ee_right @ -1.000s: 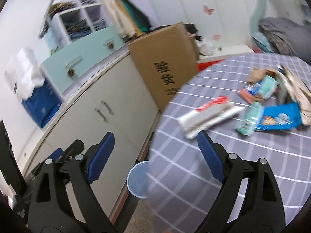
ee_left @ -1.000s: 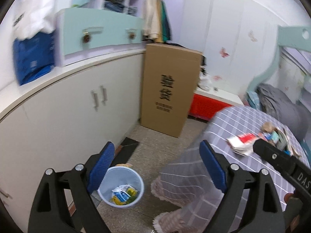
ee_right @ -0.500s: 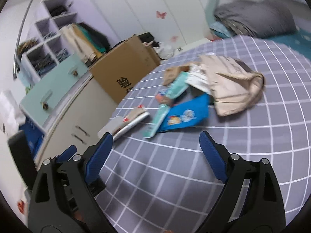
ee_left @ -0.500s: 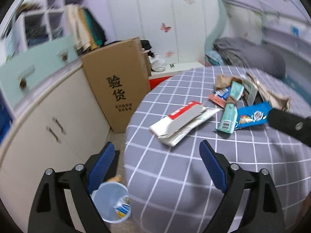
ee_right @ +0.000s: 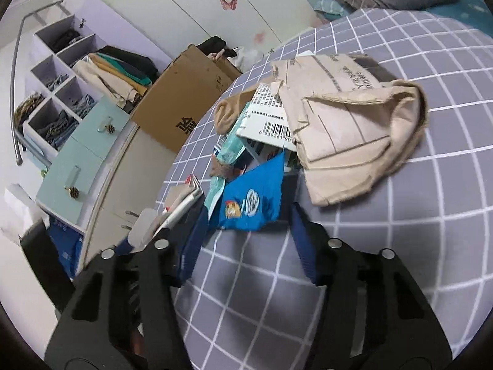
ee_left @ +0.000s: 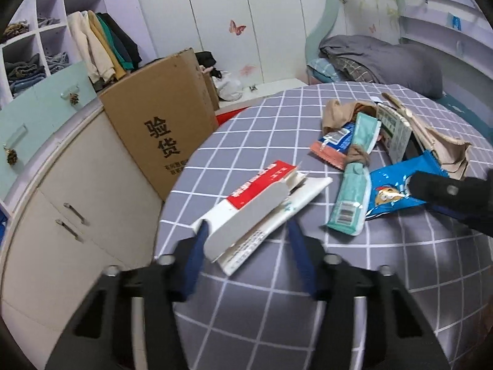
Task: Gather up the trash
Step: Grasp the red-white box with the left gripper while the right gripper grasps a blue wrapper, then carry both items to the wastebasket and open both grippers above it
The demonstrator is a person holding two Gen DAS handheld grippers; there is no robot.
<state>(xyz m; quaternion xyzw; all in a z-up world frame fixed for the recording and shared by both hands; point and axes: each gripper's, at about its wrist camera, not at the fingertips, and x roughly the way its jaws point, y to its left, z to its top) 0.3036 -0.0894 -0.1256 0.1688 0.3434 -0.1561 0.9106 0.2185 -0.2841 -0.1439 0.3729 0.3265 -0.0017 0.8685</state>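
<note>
**A:** Where does your left hand-held gripper (ee_left: pixel 246 237) stand?

**B:** Low over the checked worktop (ee_left: pixel 277 308), its blue fingers (ee_left: pixel 192 259) spread on either side of the near end of the flattened red-and-white carton (ee_left: pixel 262 209). The jaws are partly open; you cannot tell whether the pads touch the card.

**A:** And your right hand-held gripper (ee_right: pixel 246 234)?

**B:** Also part-way open, straddling the lower edge of the blue snack wrapper (ee_right: pixel 252 197). Whether it has a grip there, the pictures do not show. In the left wrist view its black finger lies across that same wrapper at 3 o'clock.

**A:** Where is the rest of the trash?

**B:** Heaped at 12 to 1 o'clock from your right gripper: a crumpled brown paper bag (ee_right: pixel 348 129) overlapping a white barcode packet (ee_right: pixel 271 123), with a teal wrapper (ee_left: pixel 354 182) lying just left of the blue one.

**A:** Beyond the worktop?

**B:** A cardboard box (ee_left: pixel 160 135) at 10 o'clock, leaning against the white cabinet (ee_left: pixel 77 215).
</note>
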